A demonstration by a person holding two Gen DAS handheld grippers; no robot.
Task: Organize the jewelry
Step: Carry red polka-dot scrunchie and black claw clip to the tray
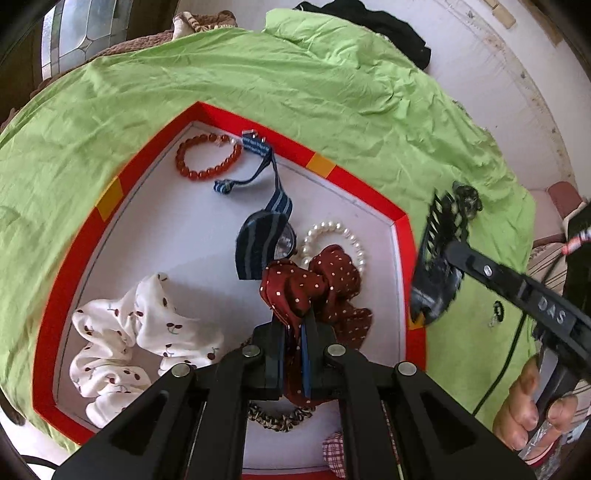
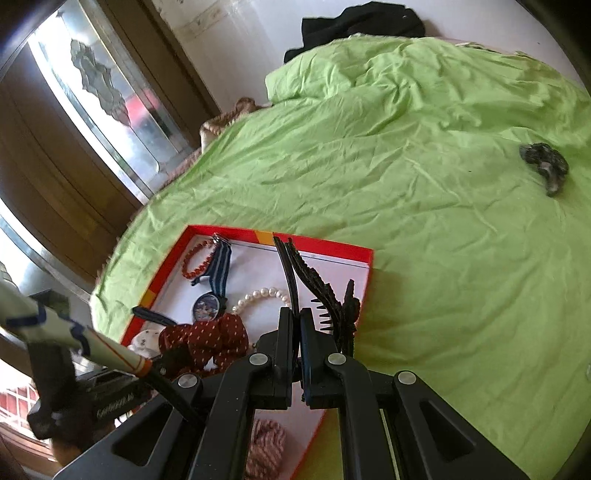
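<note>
A red-rimmed box (image 1: 74,258) with a white floor lies on a green sheet. In it are a red bead bracelet (image 1: 207,157), a blue striped watch (image 1: 264,236), a pearl bracelet (image 1: 334,236) and a white cherry-print scrunchie (image 1: 129,339). My left gripper (image 1: 293,332) is shut on a dark red dotted scrunchie (image 1: 317,288) over the box floor. My right gripper (image 2: 295,332) is shut on a black toothed hair clip (image 2: 314,280), held above the box's right rim (image 2: 365,273); it also shows in the left wrist view (image 1: 439,251).
A dark patterned hair clip (image 2: 545,166) lies on the green sheet (image 2: 406,184) to the right of the box. A leopard-print hair tie (image 1: 280,421) and a red checked scrunchie (image 1: 334,454) lie at the box's near end. A black cloth (image 2: 362,22) lies at the far edge.
</note>
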